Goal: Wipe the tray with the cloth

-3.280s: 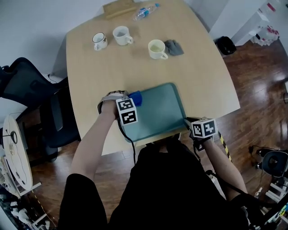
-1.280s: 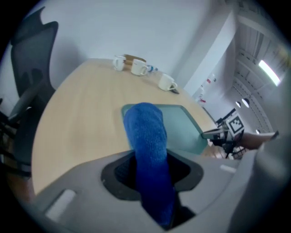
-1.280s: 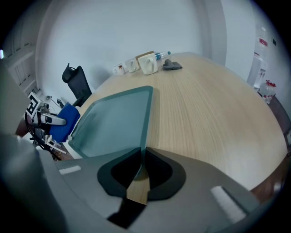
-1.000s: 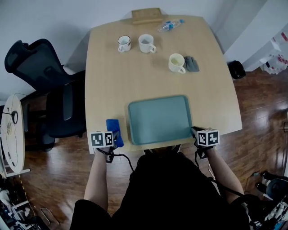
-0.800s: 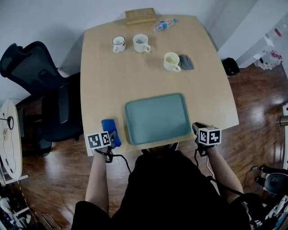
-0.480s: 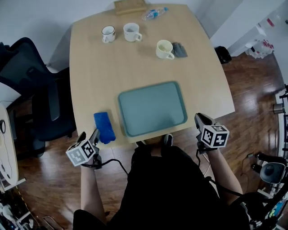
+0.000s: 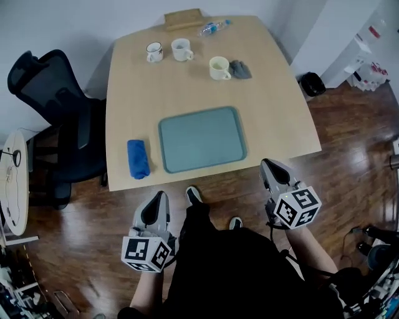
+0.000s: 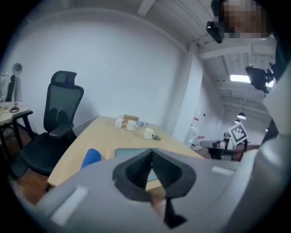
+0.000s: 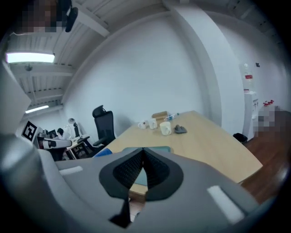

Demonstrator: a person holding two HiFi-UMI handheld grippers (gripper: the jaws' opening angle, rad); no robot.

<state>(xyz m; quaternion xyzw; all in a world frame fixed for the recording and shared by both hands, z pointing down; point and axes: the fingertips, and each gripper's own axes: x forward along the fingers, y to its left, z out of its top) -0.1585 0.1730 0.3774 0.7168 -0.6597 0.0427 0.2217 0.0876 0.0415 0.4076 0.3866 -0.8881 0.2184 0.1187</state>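
Note:
The teal tray (image 7: 202, 138) lies empty near the table's front edge. The folded blue cloth (image 7: 138, 159) lies on the table just left of it, with nothing touching it. My left gripper (image 7: 159, 198) is off the table, over the floor in front of it, shut and empty. My right gripper (image 7: 268, 165) hangs past the front right edge, also shut with nothing in it. In the left gripper view the closed jaws point at the cloth (image 8: 91, 157) and the tray (image 8: 129, 152). In the right gripper view the tray (image 9: 159, 149) shows just beyond the closed jaws.
At the far end of the table (image 7: 131, 118) stand three cups (image 7: 154, 52) (image 7: 181, 49) (image 7: 219, 68), a grey rag (image 7: 240, 68), a water bottle (image 7: 212, 27) and a wooden box (image 7: 182, 19). A black office chair (image 7: 56, 118) stands at the left.
The left gripper let go of the blue cloth, which stays left of the tray. Both grippers drew back off the table toward the person, and their jaws closed.

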